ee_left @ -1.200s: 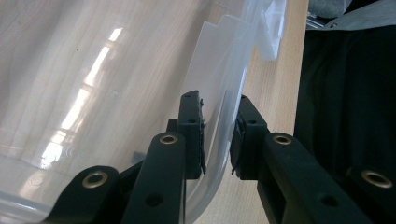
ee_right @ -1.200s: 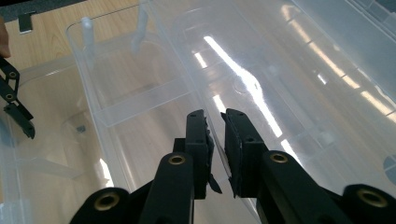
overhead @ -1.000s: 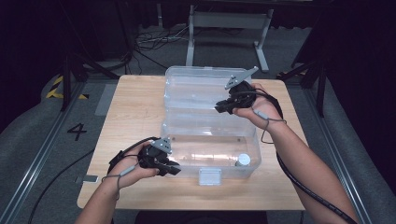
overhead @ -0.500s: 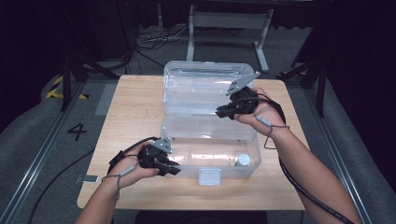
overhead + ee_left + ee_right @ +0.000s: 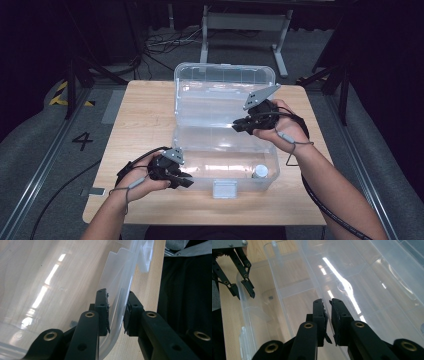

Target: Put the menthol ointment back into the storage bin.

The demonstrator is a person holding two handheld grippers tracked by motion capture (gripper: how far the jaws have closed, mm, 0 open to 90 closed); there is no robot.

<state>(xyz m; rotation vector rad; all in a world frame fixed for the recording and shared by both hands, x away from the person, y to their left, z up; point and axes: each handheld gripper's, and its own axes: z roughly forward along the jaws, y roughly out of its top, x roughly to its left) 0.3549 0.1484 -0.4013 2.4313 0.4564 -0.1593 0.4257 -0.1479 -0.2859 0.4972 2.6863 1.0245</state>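
I found the wooden tabletop [image 5: 145, 110] carrying a clear plastic box [image 5: 225, 162], its lid [image 5: 225, 92] standing open at the far side. My left tongs [image 5: 186, 181] were clamped on the box's near-left corner wall, one pad inside and one outside. My right tongs [image 5: 239, 126] hung over the box's rear edge, beside the lid, jaws nearly together on nothing. A small white-capped bottle [image 5: 260, 172] sat inside, below the right tongs.

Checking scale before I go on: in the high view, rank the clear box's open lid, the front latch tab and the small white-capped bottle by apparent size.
1. Open lid, by far the largest.
2. Front latch tab.
3. White-capped bottle, slightly smaller than the tab, though seen through the box wall, so that ranking is unsure.
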